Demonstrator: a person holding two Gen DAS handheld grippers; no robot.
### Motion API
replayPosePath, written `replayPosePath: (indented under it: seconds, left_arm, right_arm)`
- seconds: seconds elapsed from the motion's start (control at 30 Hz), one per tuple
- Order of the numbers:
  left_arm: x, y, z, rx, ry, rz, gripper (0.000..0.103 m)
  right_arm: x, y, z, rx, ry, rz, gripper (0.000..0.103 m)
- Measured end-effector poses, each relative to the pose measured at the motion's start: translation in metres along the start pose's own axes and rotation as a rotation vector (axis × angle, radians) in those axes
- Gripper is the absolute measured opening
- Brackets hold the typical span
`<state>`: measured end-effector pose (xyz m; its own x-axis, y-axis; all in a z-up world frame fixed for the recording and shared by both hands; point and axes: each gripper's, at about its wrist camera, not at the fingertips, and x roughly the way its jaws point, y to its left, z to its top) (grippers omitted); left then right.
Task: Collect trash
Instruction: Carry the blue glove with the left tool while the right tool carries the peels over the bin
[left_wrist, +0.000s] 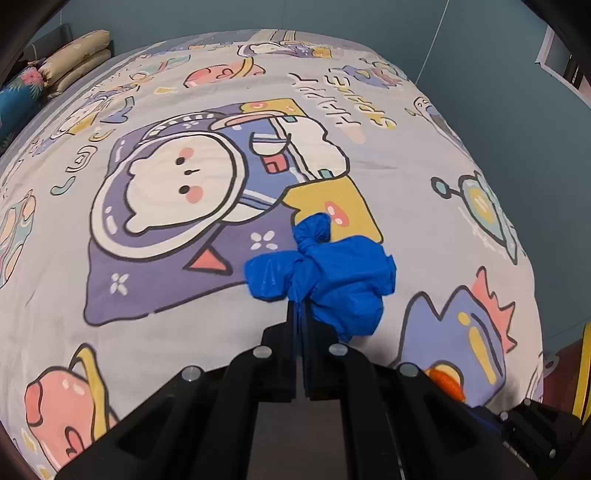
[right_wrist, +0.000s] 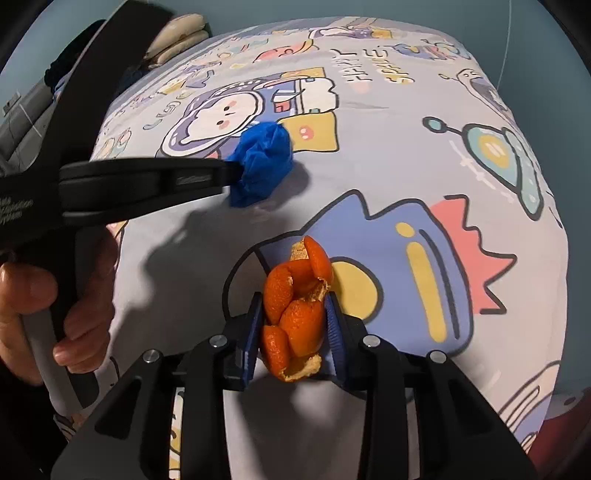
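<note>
My left tool (left_wrist: 301, 314) clamped on blue bag (left_wrist: 332, 273), right tool (right_wrist: 295, 325) pinching orange peel (right_wrist: 295, 310) on the bed (right_wrist: 388, 177), peel's length running away from me, near the bag.

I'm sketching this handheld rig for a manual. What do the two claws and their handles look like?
Both are matt black plastic. The left claw has narrow black fingers on angular linkage arms with round silver pivot bolts. The right claw has the same black linkage and bolts, but ribbed blue pads line its fingers. Seen from the right wrist, the left tool has a grey handle and small white lettering on its body.
</note>
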<state>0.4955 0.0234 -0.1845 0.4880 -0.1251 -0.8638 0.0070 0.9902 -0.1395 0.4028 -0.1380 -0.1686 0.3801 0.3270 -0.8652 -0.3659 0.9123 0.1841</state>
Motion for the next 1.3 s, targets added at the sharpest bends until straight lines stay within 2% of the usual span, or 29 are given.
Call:
replayPosePath:
  seconds: [0.3, 0.6, 0.73, 1.0, 1.3]
  left_arm:
    - [-0.054, -0.002, -0.026, 0.009, -0.086, -0.014, 0.002]
    - [-0.131, -0.022, -0.062, 0.071, -0.200, -0.060, 0.002]
    - [-0.161, -0.032, -0.077, 0.099, -0.234, -0.082, 0.002]
    - [-0.215, -0.082, -0.107, 0.197, -0.300, -0.118, 0.002]
    - [-0.256, -0.148, -0.127, 0.305, -0.363, -0.177, 0.002]
  right_arm:
    - [-0.037, -0.010, -0.011, 0.034, -0.029, 0.015, 0.030]
    - [-0.108, -0.027, -0.046, 0.075, -0.086, 0.020, 0.030]
    - [-0.148, -0.037, -0.064, 0.108, -0.140, 0.020, 0.030]
    - [-0.227, -0.073, -0.099, 0.198, -0.272, -0.020, 0.030]
    - [-0.279, -0.114, -0.135, 0.285, -0.378, -0.070, 0.030]
